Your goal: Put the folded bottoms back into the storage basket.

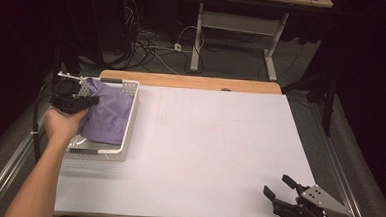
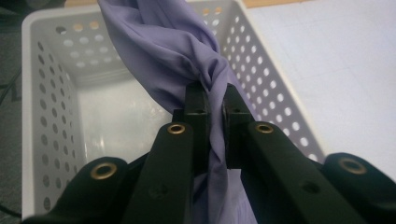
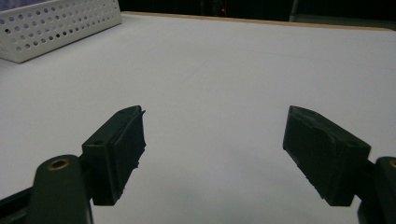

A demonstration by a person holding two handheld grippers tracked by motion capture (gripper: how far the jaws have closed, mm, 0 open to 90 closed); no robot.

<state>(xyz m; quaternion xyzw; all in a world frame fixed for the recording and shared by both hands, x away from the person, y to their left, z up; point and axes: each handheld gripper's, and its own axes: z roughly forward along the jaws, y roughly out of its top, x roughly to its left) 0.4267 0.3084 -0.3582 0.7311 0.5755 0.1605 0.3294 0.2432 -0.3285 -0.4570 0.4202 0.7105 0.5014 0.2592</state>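
Your left gripper [image 1: 83, 101] sits over the white basket [image 1: 129, 116] at about ten o'clock on the table [image 1: 203, 154], and its jaws are clamped tight on the purple cloth [image 1: 108, 114]. In the left gripper view the left gripper [image 2: 214, 100] pinches a twisted bunch of the cloth [image 2: 163, 46] — the fabric is gathered into a rope right at the pads, fans out wider above them, and hangs on down between the jaw arms. Behind it you can see the basket [image 2: 51, 112] with its perforated walls and a bare floor showing to the left of the cloth. From the high view, most of the cloth lies inside the basket, heaped against the wall nearest your left hand [image 1: 62, 124].

Your right gripper [image 1: 279, 188] rests at about five o'clock, near the table's front edge and well apart from the basket. Its jaws stand wide apart with nothing between them — in the right gripper view the right gripper [image 3: 212, 154] frames plain white table [image 3: 224, 70], with a corner of the basket [image 3: 56, 23] at eleven o'clock.
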